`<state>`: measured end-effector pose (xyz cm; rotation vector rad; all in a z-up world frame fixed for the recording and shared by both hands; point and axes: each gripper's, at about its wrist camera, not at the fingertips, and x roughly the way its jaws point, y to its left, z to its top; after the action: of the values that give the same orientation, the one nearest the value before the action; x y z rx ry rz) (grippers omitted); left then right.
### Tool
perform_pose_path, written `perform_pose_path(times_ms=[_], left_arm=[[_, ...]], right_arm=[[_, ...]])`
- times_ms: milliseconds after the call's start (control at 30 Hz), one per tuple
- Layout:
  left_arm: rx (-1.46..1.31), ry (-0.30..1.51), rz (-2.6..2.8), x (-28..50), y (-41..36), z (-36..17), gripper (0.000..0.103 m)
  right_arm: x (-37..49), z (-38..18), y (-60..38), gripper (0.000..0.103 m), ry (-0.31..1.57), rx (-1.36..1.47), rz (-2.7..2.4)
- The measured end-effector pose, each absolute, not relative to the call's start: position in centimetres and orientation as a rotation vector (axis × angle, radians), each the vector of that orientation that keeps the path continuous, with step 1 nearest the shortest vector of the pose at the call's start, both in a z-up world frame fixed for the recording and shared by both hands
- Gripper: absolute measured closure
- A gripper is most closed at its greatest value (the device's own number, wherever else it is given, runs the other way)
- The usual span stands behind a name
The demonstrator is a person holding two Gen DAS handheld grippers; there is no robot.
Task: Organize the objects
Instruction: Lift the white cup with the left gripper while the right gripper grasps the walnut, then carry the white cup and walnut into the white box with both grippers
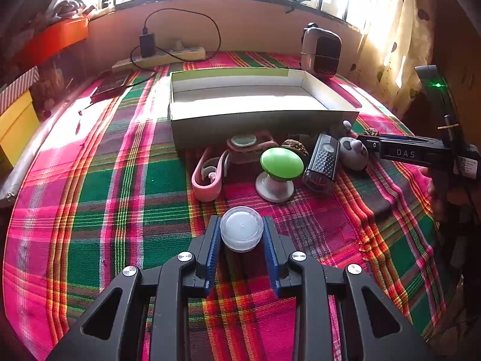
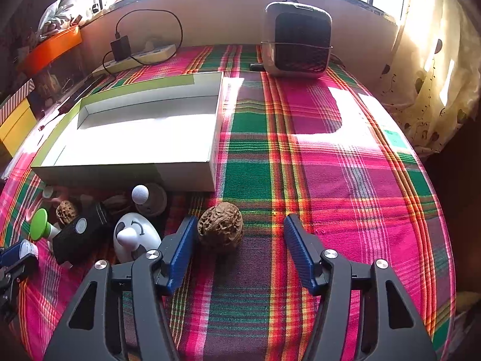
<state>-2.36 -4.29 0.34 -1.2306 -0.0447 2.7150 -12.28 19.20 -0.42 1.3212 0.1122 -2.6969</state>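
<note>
Pick-up step judged in hand. White cap clamped in left gripper. Right gripper open around walnut; left pad touching, right apart. Next: closing needed, then transfer to box.

the cloth is a plaid of pink, green and dull purple with thin yellow, orange and white lines. the box is white inside with a lime green rim strip. the jar is frosted white. both grippers' pads are blue on black arms. the walnut is brown and pitted. the knob is bright green on a white stem, the strap pale pink, the grater black.
</note>
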Motion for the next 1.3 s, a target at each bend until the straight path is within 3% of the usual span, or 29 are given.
perform_pose_path(times_ms=[400,1300], left_arm=[[-1.227,-0.062,2.716,-2.6,-4.4,0.4,0.078],[-1.155,-0.092,2.692,-6.5,-4.3,4.5,0.078]], right_arm=[[-12.1,-0.3,18.7,0.072,0.114,1.299,-2.686],[-12.2,4.3,17.4,0.073,0.081,1.182,-2.67]])
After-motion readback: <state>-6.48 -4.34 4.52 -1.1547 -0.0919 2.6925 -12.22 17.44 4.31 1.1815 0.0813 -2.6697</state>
